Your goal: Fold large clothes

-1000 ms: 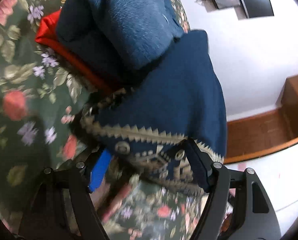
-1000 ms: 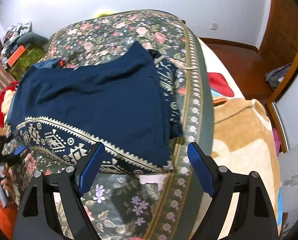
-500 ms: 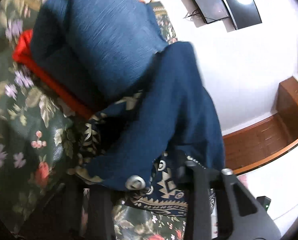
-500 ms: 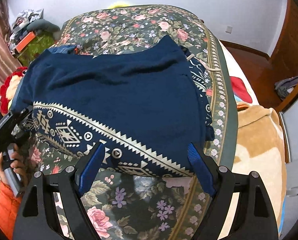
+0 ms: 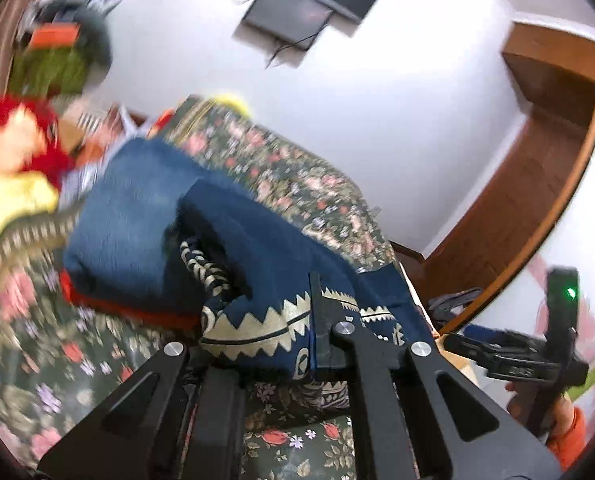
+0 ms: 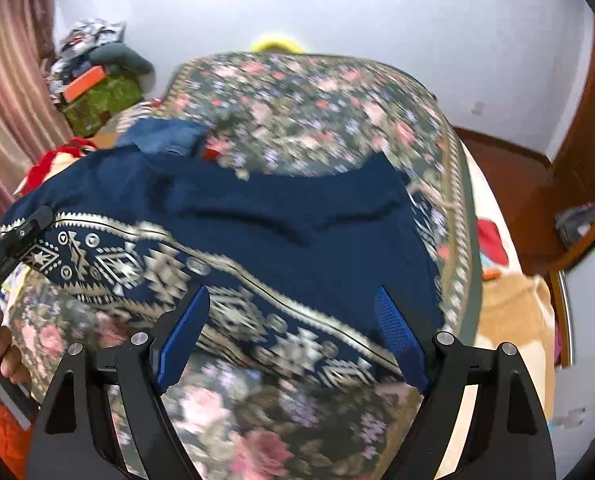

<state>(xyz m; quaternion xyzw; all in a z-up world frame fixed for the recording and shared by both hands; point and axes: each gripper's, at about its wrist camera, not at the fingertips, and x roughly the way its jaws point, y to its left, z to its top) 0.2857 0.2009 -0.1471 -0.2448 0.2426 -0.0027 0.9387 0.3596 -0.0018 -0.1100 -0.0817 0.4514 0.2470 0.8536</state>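
left gripper (image 5: 273, 344) clamps the patterned hem of the navy blue garment (image 6: 281, 220); right gripper (image 6: 293, 336) hovers spread over that hem.

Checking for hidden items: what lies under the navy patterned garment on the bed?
Under the navy patterned garment the floral bedspread shows all around. At its far left edge, folded denim over something red pokes out. Anything beneath the garment's middle is covered.

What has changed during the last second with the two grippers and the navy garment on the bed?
The left gripper has shut on the navy garment, pinching its patterned hem. The right gripper moved forward over the hem and stays open. The garment stays spread on the floral bedspread.
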